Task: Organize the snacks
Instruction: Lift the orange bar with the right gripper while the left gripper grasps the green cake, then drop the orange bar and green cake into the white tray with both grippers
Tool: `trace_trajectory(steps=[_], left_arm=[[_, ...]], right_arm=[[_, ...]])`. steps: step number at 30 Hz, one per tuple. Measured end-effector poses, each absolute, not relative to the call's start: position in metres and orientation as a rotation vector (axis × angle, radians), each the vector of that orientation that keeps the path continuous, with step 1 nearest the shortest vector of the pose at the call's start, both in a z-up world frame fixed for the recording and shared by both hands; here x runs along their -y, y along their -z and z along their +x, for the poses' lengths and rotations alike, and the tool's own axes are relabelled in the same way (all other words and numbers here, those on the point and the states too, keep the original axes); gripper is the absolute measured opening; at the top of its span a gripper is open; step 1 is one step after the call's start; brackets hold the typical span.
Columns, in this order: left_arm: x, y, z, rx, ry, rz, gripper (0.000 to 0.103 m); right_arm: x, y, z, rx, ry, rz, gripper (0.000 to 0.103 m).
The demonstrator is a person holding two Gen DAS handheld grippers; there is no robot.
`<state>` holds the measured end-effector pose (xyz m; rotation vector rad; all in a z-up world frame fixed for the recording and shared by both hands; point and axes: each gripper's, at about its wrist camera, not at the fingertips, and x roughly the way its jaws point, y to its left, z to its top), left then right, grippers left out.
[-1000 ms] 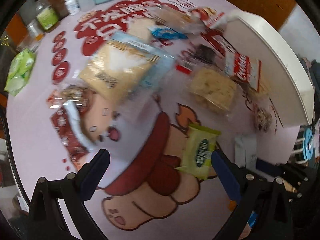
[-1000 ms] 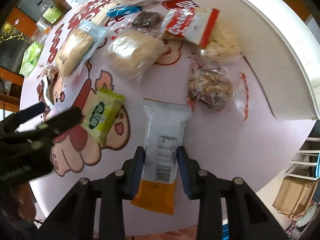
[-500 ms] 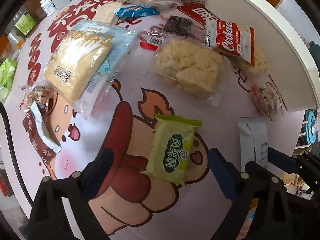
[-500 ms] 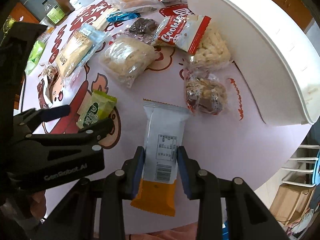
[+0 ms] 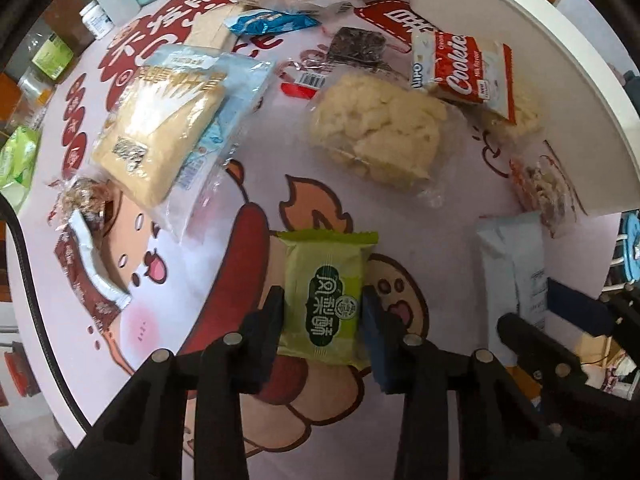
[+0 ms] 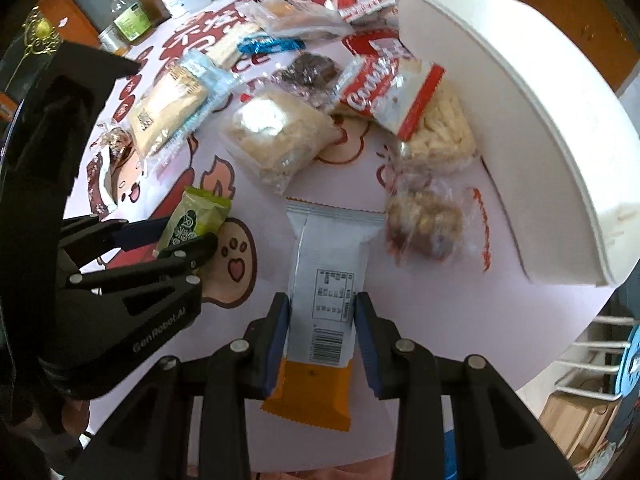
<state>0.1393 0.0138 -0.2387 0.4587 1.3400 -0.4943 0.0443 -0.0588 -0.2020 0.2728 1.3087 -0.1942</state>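
Both grippers point down at the round table (image 6: 400, 300) with its pink cartoon cloth. Left gripper (image 5: 322, 312) has its jaws closing on the green packet (image 5: 326, 300), which sits between the two pads with its sides against them; the packet's long axis runs along the fingers, its crimped top edge pointing away from the camera toward the middle of the table, printed face up. Right gripper (image 6: 320, 320) is pinching the white-and-orange packet (image 6: 328, 292) by its sides; that packet also lies lengthwise along the fingers, orange end nearest the camera, white serrated end pointing toward the middle of the table, barcode label facing up.

Taking the green packet as landmark, and going from big to small: the white bin (image 5: 520, 80) stands at the table's edge, well apart, beyond and to the right. The blue-edged bag of pale biscuits (image 5: 160, 128) lies beyond and to the left. The clear bag of puffed rice cake (image 5: 376, 136) lies beyond it, slightly right. The red "Cookie" packet (image 5: 464, 72) rests farther on, against the bin. The white-and-orange packet lies near, to its right in the left wrist view.
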Motion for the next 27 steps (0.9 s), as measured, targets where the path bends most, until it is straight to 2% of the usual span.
trace_trajectory(steps=[8,14,18,27], left_arm=[[-0.02,0.195,0.135,-1.235,0.455,0.457,0.036],[-0.019,0.145,0.129,-1.133,0.445,0.432,0.036],[-0.004,0.111,0.126,-1.063,0.435,0.407,0.036],[0.053,0.075,0.117,-0.985,0.448,0.373,0.036]], right_arm=[[0.063,0.183,0.048,-1.263,0.158,0.278,0.034],[0.081,0.147,0.053,-1.164,0.133,0.277,0.034],[0.104,0.119,0.055,-1.098,0.136,0.273,0.034],[0.18,0.072,0.041,-0.977,0.184,0.27,0.034]])
